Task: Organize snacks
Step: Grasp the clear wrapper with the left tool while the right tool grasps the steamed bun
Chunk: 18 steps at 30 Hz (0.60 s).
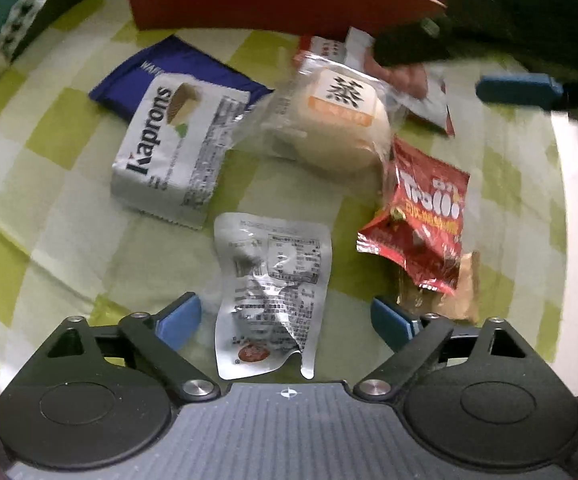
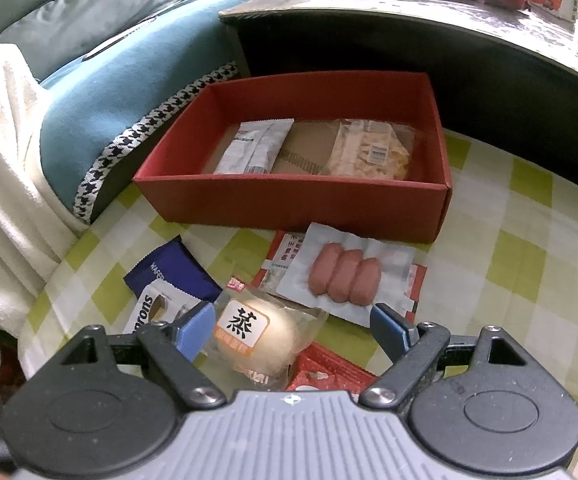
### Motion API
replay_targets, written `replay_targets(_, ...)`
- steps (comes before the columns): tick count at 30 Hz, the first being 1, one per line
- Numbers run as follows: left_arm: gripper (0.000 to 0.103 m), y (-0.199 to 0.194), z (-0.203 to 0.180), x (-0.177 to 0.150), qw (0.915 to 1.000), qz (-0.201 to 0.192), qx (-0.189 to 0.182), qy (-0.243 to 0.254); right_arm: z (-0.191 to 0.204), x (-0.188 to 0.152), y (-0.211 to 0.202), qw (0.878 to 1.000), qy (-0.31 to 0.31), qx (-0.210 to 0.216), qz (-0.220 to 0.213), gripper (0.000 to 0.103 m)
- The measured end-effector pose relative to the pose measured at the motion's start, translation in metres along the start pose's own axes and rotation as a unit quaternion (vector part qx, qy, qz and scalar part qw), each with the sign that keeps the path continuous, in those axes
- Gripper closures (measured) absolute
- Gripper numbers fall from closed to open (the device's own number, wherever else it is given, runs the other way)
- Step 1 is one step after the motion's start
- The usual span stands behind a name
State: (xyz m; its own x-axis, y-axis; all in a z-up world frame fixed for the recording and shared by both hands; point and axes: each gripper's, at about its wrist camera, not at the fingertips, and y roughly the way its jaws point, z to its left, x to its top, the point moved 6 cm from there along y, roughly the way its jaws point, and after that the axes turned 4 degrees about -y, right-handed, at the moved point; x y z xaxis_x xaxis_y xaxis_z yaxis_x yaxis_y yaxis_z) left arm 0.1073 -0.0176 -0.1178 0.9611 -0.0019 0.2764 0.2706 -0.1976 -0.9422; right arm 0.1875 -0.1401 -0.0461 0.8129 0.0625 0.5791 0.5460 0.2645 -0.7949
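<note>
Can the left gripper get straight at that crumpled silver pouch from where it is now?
Probably yes. The left gripper is open, and the silver pouch already lies between its fingers on the checked cloth, with nothing on top of it and the red Trolli bag apart.

Green-checked tablecloth, red box, Kaprons wafer pack, steamed bun, silver pouch

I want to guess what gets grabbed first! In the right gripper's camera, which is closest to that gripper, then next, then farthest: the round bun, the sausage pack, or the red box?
1. Round bun: right between the open fingers of the right gripper.
2. Sausage pack: just beyond, slightly right.
3. Red box: farthest, at the back of the checked cloth.
</note>
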Motion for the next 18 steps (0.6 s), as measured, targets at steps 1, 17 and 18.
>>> replay_targets(1,0.018,0.0,-0.003,-0.001,0.9998,-0.003,0.015,0.014,-0.001,0.001,-0.001,1.0,0.001,0.0,-0.001,0.017)
replay_targets(17,0.053,-0.019,0.019,0.007,0.9991,-0.006,-0.03,-0.03,0.0,0.002,0.011,0.999,0.018,0.027,0.024,0.015)
replay_targets(18,0.044,-0.015,0.016,0.007,0.9994,-0.005,-0.026,-0.023,0.003,-0.001,0.013,0.999,0.016,0.032,0.03,0.015)
